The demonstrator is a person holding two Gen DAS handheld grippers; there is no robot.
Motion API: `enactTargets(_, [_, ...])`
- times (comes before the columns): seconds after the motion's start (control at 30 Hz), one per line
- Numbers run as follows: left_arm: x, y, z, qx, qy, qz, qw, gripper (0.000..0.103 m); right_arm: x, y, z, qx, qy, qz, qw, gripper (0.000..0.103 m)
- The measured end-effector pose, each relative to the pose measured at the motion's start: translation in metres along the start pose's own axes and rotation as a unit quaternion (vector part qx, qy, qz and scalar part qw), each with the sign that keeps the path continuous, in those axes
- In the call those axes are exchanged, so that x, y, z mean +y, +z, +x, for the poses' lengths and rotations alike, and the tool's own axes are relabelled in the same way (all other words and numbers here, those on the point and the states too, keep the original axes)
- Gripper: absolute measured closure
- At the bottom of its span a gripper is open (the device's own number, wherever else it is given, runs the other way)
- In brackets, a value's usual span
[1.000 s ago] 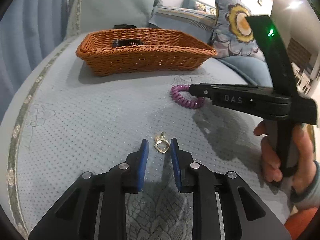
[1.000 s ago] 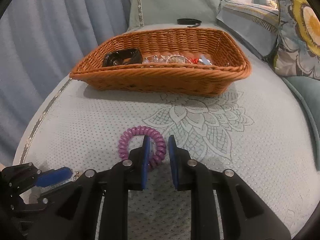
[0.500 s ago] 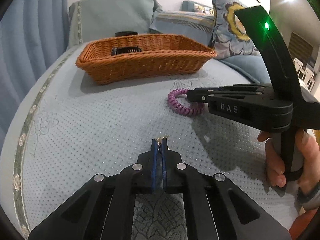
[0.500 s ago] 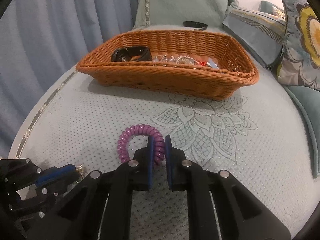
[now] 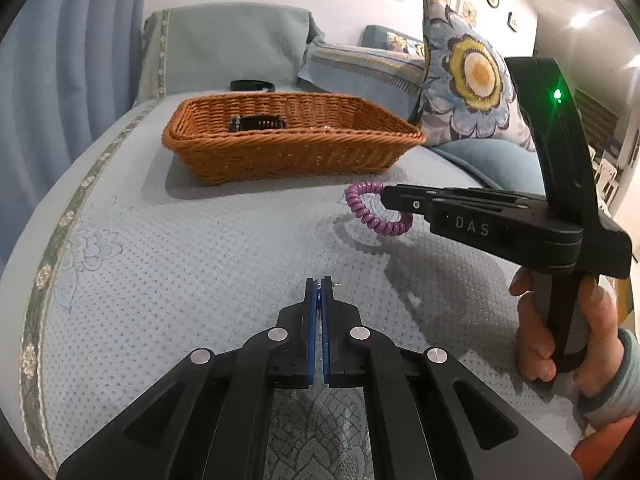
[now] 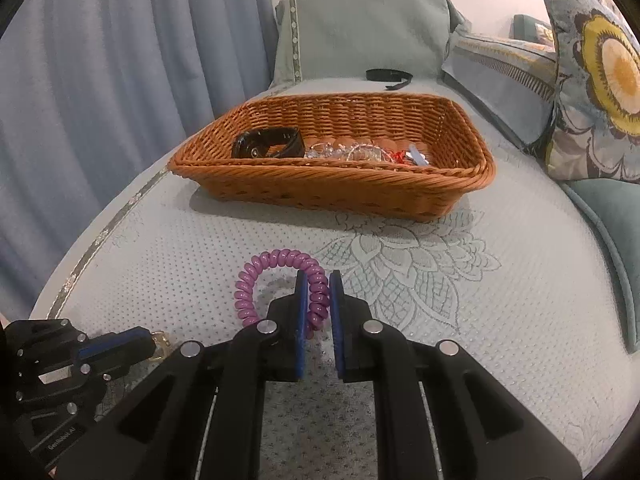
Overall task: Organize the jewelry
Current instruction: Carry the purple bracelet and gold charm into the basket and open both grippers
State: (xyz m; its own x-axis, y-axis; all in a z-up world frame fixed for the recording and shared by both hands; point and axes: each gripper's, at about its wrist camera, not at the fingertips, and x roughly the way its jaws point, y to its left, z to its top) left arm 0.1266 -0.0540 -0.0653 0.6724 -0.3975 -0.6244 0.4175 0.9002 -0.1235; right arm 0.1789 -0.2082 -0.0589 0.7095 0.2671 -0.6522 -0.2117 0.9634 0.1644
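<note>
My left gripper (image 5: 319, 285) is shut on a small gold earring, almost hidden between its blue pads; from the right wrist view the earring (image 6: 161, 345) pokes out of the left gripper (image 6: 150, 346). My right gripper (image 6: 318, 286) is shut on a purple spiral hair tie (image 6: 276, 276) and holds it slightly above the cloth; the tie (image 5: 374, 210) hangs from the right gripper (image 5: 386, 200) in the left wrist view. An orange wicker basket (image 6: 332, 184) stands ahead, holding a black bracelet (image 6: 266, 142) and several shiny pieces (image 6: 360, 154).
The basket (image 5: 288, 160) sits on a light blue-green embroidered cover (image 5: 180, 260). A black band (image 6: 388, 75) lies behind the basket. A floral cushion (image 5: 472, 80) leans at right. Blue curtains (image 6: 100, 80) hang at left.
My left gripper closed on the gold earring and lifted it. My right gripper closed on the purple hair tie and raised it off the cloth. Both moved slightly toward the basket.
</note>
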Motion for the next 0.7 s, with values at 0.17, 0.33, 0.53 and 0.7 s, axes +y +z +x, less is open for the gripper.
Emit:
enactTargets(0.17, [0.004, 0.0, -0.011, -0.028, -0.01, -0.017, 0.9994, 0.103, -0.001, -0.002, -0.021, -0.053, 0.017, -0.004, 0.998, 0.094])
enactTargets(0.33, [0.005, 0.011, -0.025, -0.078, -0.019, -0.038, 0.9961, 0.103, -0.001, -0.002, -0.042, -0.099, 0.019, -0.003, 0.995, 0.094])
enactTargets(0.53, [0.006, 0.062, -0.034, -0.125, -0.011, -0.02, 0.9919, 0.103, -0.018, 0.031, -0.048, -0.116, 0.016, 0.025, 0.993, 0.094])
enactTargets(0.7, [0.018, 0.129, -0.014, -0.153, -0.034, -0.024, 0.9873, 0.103, -0.039, 0.088, -0.033, -0.119, -0.007, 0.046, 0.992, 0.094])
